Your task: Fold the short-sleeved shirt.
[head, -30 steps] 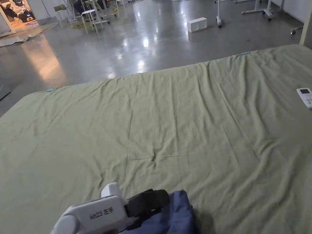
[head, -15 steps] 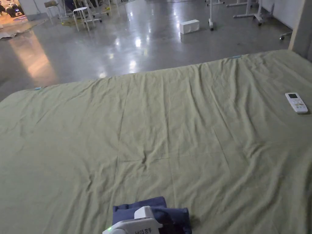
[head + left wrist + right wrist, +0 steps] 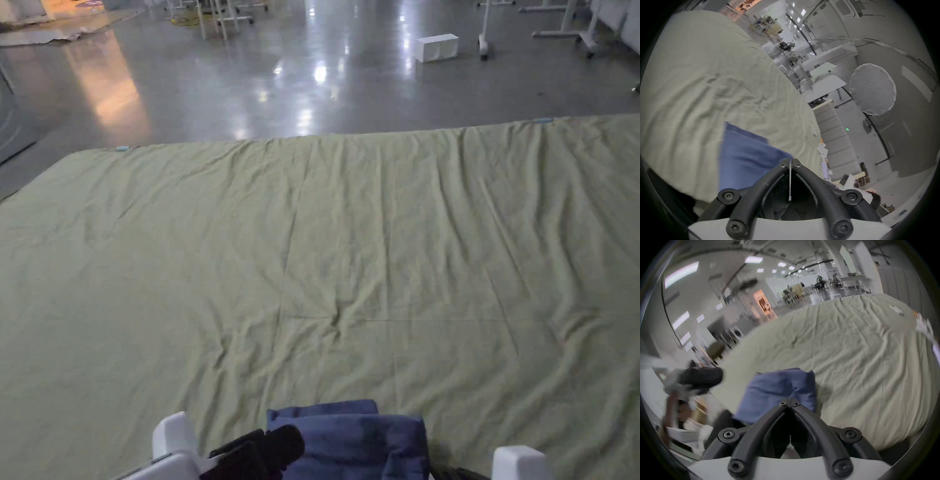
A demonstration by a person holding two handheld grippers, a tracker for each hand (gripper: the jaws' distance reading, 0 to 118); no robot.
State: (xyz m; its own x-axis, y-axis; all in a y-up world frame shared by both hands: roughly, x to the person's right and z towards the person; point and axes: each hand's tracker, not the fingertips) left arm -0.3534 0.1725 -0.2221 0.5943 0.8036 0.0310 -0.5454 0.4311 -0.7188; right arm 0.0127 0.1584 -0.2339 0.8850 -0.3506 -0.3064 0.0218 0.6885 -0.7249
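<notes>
Both hand-held grippers, left [image 3: 790, 162] and right [image 3: 789, 401], are sitting clamped empty at the bed's [image 3: 312, 250] near edge beside the folded shirt [image 3: 356, 434], where a stray nudge risks undoing its layers.

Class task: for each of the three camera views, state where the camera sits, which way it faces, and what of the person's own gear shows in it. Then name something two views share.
Head view: on the head, looking down across the green sheet; left gripper at bottom.
Left gripper view: on the left gripper, jaws together, beside the blue shirt.
Right gripper view: on the right gripper, jaws together, facing across the bed.
Shared: the shirt and sheet.
</notes>
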